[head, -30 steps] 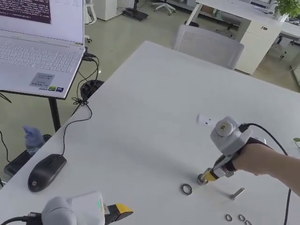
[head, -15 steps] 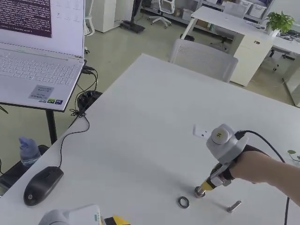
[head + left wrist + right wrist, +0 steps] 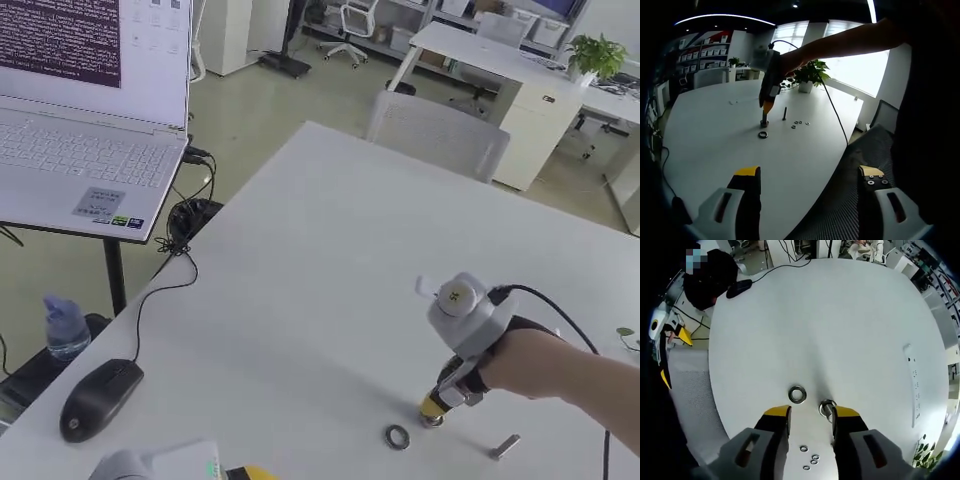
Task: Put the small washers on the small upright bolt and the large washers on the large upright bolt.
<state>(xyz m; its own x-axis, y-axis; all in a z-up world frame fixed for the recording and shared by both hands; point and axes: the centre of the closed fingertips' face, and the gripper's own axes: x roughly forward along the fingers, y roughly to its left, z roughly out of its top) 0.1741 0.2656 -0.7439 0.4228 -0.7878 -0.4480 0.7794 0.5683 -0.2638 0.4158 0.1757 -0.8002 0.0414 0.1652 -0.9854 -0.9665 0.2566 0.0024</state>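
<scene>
Near the person's side of the white table [image 3: 330, 260], the right tool [image 3: 810, 416] points down at the big bolt [image 3: 826, 408]. Its jaws are partly apart and nothing is held between them. The bolt stands just beside the tip of one jaw; I cannot tell if they touch. One big washer [image 3: 797, 394] lies flat on the table, near the bolt and a little in front of the other jaw.

The small bolt [image 3: 784, 114] stands upright next to the big bolt, apart from it. The small washers [image 3: 810, 459] lie together flat on the table behind the jaws, on the side toward the table edge. That edge curves past close to them, so there is little room on that side.

On the far side of the bolts the table is wide and bare. The left tool [image 3: 809, 177] is at the near edge of the table, well apart from the work, with jaws wide apart and holding nothing. A mouse [image 3: 100, 398] lies at the table corner beside it.
</scene>
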